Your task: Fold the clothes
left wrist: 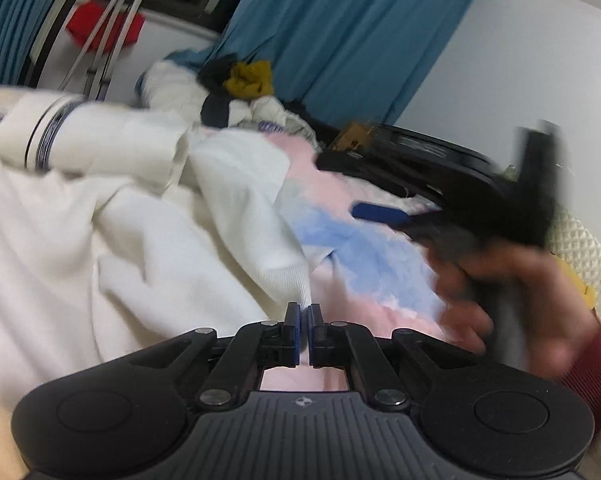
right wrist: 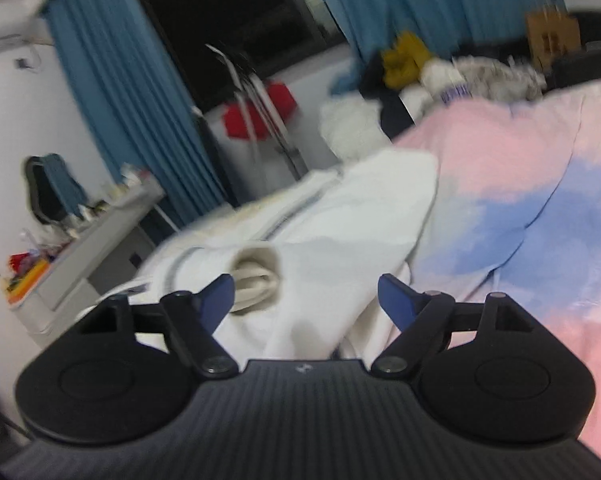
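Observation:
A white knit garment [left wrist: 132,232] with striped cuffs lies crumpled on a pink and blue tie-dye sheet [left wrist: 364,256]. My left gripper [left wrist: 303,308] is shut on a hem corner of the white garment and lifts it. My right gripper [right wrist: 306,288] is open, its blue fingertips apart just above the white garment [right wrist: 332,232], near a rolled sleeve opening [right wrist: 256,276]. The right gripper also shows blurred in the left wrist view [left wrist: 380,212], held by a hand at the right.
A pile of other clothes [left wrist: 244,80] with a mustard piece lies at the far end of the bed. Blue curtains [right wrist: 140,112], a red cloth on a metal rack [right wrist: 260,112] and a cluttered grey desk [right wrist: 80,240] stand beyond the bed.

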The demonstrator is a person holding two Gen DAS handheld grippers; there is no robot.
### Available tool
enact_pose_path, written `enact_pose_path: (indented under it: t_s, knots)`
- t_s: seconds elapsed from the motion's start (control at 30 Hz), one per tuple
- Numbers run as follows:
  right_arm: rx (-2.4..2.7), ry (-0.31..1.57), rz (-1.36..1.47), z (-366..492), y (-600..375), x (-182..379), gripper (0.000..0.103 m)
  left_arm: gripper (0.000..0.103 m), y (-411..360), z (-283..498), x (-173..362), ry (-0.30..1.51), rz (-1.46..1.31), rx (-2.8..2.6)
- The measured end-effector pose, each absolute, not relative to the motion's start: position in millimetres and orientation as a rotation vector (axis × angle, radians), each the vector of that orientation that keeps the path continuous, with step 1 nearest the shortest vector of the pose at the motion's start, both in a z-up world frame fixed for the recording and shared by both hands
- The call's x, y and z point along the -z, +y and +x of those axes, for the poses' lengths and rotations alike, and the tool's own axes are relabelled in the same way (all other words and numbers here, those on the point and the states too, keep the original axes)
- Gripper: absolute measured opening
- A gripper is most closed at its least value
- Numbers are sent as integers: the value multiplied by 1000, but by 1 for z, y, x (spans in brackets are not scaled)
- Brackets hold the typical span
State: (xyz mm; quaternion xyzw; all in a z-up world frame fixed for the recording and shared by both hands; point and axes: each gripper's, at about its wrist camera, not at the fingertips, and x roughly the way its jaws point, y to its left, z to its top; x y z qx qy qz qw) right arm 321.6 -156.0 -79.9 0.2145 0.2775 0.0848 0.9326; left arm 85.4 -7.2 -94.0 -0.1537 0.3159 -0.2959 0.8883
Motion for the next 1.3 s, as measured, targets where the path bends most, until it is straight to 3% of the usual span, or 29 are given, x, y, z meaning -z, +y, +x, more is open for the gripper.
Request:
enact_pose_path:
  t_s: [0.07,0.27,0.43,0.5,0.57,1.03,1.3]
  knots:
    - [-186,596,425,340,-151,81,80,4,0,89,97,666,-368,603]
    - [-90,630,527,430,-163,135,64,4,28,103,99,652,-486,569]
    - [-13,646,600,501,-171,176,59,4,36,124,113,670,-509,569]
    - [-1,594,573,505,-170,173,28,4,34,130,118,675,-512,571]
    - [8,547,545,503,-170,167,9,4,33,137,120,678,-507,573]
    - [194,174,593,308,-236,56,6,4,16,106,104,660,-431,596]
    - [377,454,744,249,-308,124,7,5,-5,89,100,660,-317,602]
